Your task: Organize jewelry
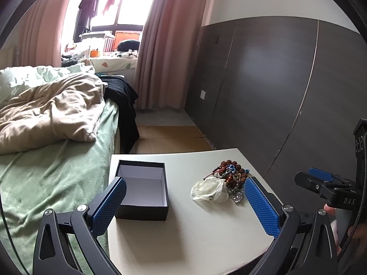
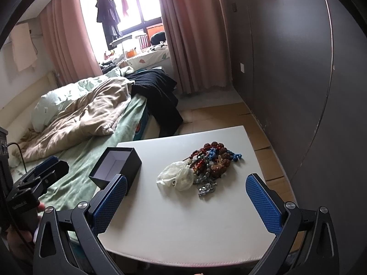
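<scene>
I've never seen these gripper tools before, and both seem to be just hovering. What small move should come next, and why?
Probably the right gripper should ease forward and down onto the jewelry pile. Both grippers are open and hold nothing, the box is open and empty, and all the jewelry lies heaped beside a white pouch on the table. The pile sits straight ahead of the right gripper, nearer than the box.

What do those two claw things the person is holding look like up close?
Both match: the left gripper and right gripper have black angular frames with silver bolts and long fingers faced in blue, diamond-textured pads. White lettering marks the right one's body, and a black cable trails from the left.
</scene>
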The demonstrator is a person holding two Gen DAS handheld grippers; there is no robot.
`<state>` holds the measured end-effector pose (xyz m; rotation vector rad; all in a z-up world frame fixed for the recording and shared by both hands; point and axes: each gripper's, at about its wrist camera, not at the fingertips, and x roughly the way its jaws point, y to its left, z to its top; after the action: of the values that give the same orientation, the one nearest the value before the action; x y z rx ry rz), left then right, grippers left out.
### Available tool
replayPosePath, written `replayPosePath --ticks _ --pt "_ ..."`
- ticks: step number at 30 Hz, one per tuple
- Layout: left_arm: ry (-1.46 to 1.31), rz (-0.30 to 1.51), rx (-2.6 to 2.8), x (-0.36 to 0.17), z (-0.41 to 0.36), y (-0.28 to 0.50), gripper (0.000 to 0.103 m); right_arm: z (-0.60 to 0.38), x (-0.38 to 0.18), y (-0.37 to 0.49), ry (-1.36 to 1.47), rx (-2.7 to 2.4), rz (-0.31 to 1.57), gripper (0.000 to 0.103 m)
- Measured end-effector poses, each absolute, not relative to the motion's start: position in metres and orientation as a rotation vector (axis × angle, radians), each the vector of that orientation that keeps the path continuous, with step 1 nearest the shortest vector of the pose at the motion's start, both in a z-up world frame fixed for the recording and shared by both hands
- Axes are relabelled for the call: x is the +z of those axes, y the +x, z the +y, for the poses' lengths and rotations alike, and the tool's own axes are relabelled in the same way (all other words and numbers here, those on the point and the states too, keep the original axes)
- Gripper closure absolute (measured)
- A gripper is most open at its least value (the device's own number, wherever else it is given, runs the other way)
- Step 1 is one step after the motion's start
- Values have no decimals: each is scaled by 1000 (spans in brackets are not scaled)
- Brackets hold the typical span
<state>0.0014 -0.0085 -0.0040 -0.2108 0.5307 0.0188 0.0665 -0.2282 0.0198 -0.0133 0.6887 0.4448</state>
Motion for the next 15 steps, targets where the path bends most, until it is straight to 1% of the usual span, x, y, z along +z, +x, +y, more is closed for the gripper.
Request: replayPosePath --ticks 8,15 --pt "-226 538 -9 -4 -13 14 0 -234 19 72 28 427 709 0" --pt "-260 582 -49 -15 -18 36 0 -238 16 85 35 358 737 0"
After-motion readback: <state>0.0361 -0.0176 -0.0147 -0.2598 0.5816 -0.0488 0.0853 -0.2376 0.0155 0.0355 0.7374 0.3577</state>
